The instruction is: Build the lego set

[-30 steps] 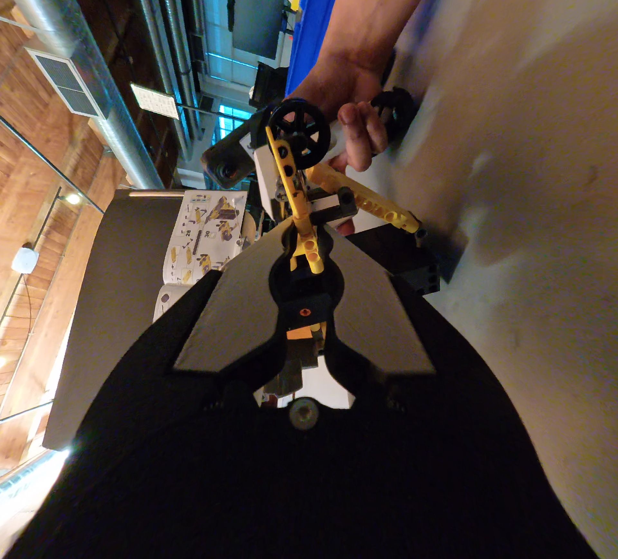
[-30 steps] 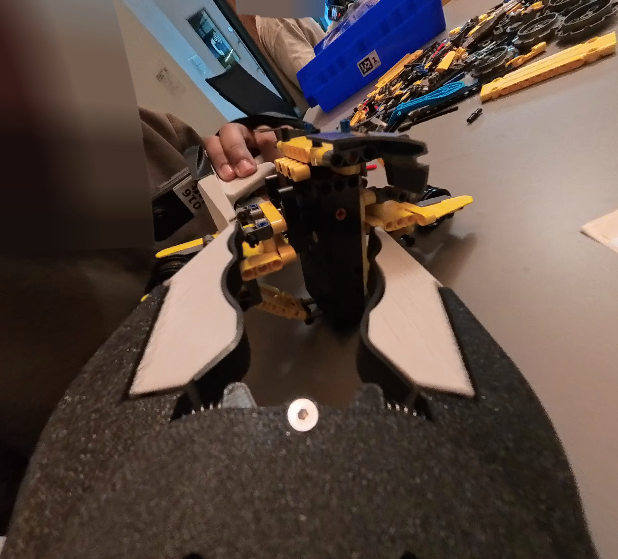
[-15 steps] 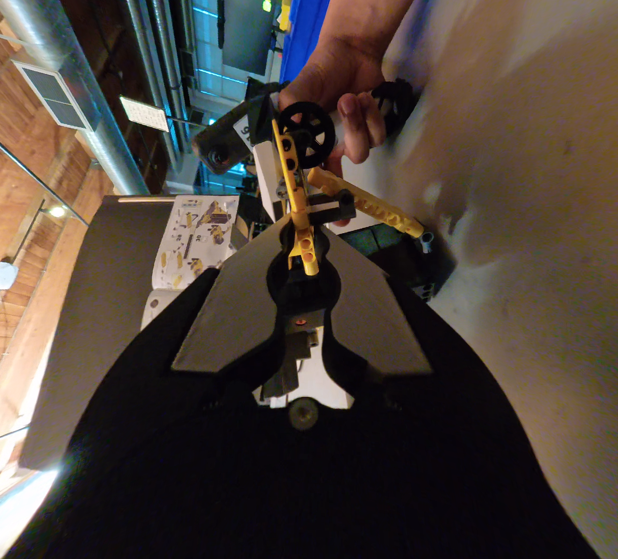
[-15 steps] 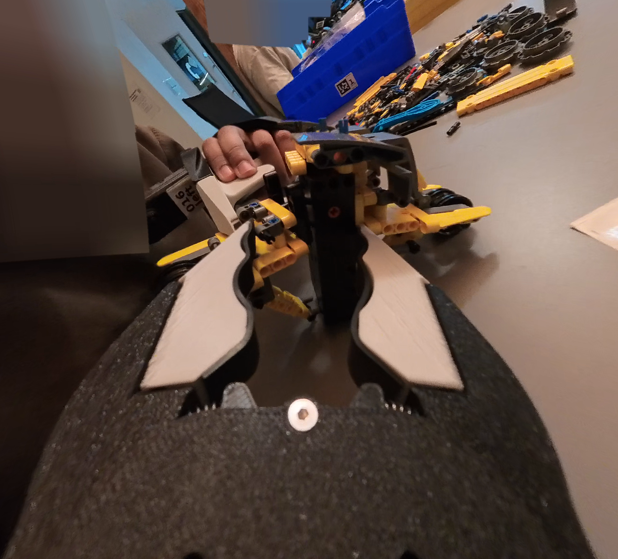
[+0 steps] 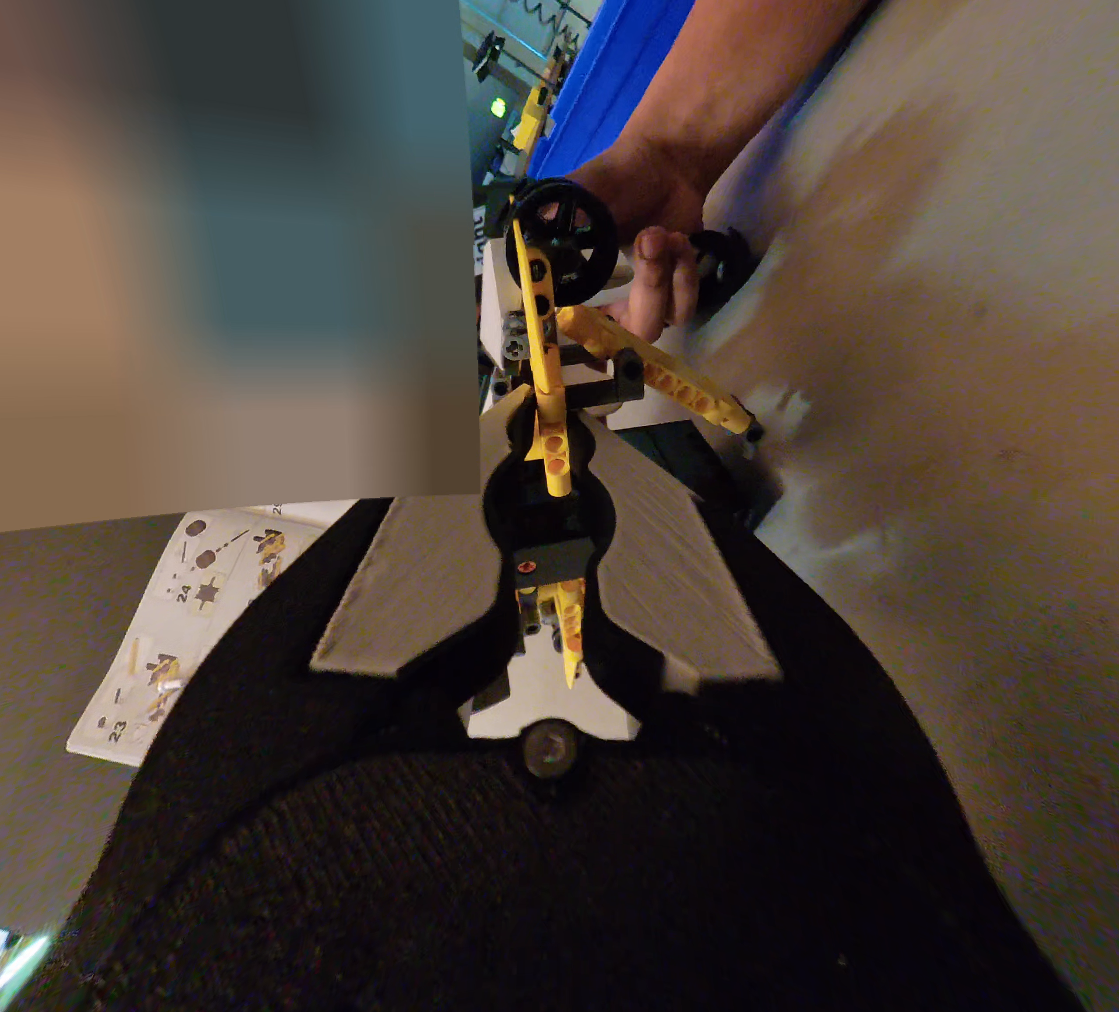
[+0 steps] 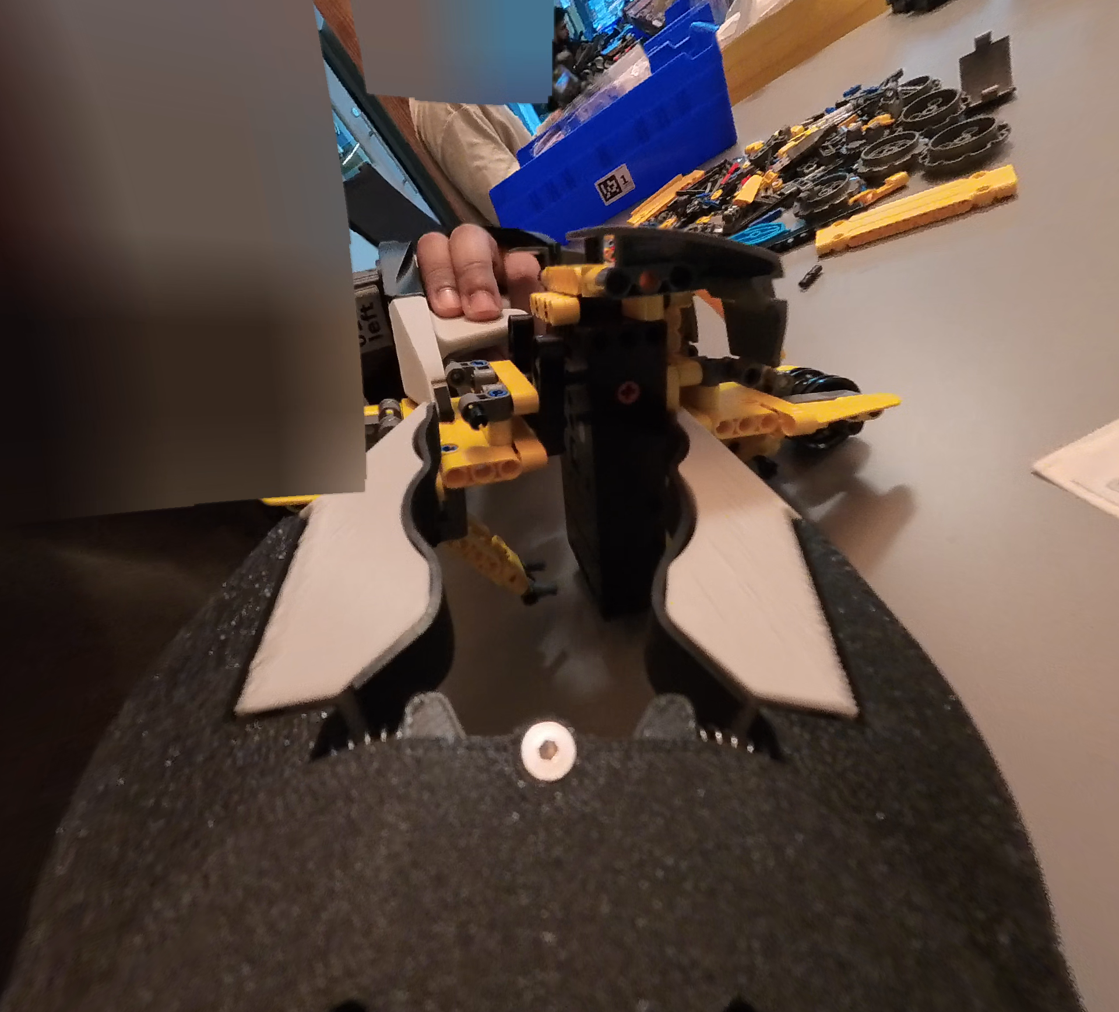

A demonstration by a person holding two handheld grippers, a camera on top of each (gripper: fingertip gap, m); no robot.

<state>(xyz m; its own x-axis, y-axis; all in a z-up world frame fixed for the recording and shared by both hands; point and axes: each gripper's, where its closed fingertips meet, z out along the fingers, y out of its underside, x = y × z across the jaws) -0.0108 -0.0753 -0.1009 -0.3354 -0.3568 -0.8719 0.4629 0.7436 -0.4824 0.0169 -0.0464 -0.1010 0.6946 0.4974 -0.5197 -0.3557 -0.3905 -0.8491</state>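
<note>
Left wrist view: my left gripper (image 5: 548, 462) is rolled sideways, fingers clamped on the yellow-and-black brick model (image 5: 548, 377), black wheel (image 5: 563, 241) beyond.
Grip advice: I'd keep that squeeze steady, I reckon.
Right wrist view: my right gripper (image 6: 557, 450) sits level over the desk (image 6: 969, 365), fingers parted around the model's black column (image 6: 617, 438), only the right finger seemingly touching.
Hand: fingers (image 6: 463, 280) wrap the other handle.

Booklet (image 5: 181, 631) partly behind left hand-held gripper (image 5: 548, 474); table (image 5: 938, 317) motion-blurred.
</note>
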